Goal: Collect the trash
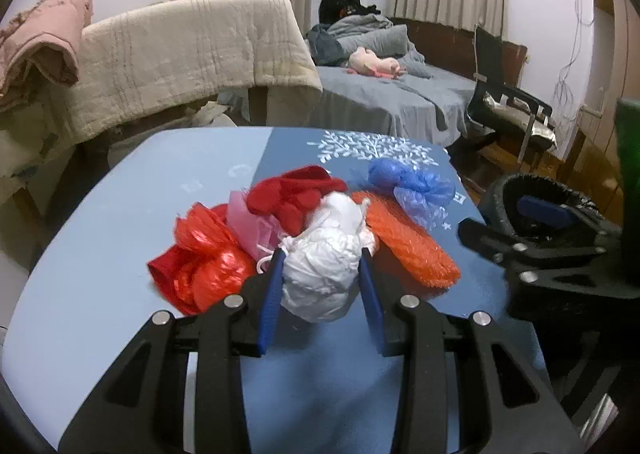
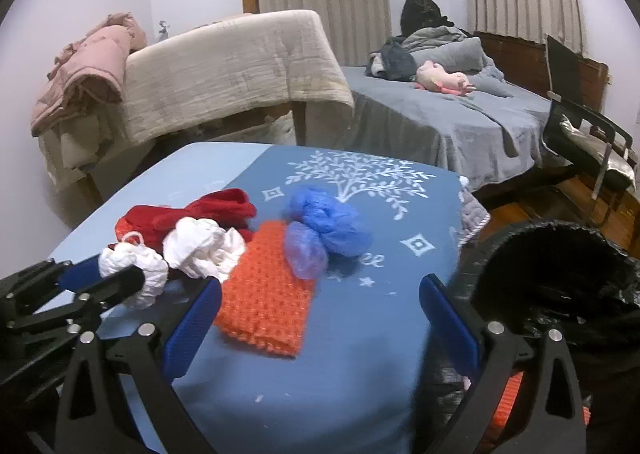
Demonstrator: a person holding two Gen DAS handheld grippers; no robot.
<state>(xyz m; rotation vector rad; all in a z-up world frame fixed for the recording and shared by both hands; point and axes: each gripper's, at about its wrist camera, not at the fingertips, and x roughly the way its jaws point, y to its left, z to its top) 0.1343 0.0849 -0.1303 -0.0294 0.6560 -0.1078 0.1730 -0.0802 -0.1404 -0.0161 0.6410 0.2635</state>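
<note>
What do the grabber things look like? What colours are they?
The left gripper and the right gripper look the same. Each has black plastic arms with triangle-shaped holes cut in them and round silver bolts at the joints. Each ends in two flat fingers covered with bright blue, bumpy pads. No cables, markings or sleeves show in these pictures.

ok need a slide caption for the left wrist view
Left gripper clamps a crumpled white plastic bag from the trash pile on the blue tablecloth.
</note>
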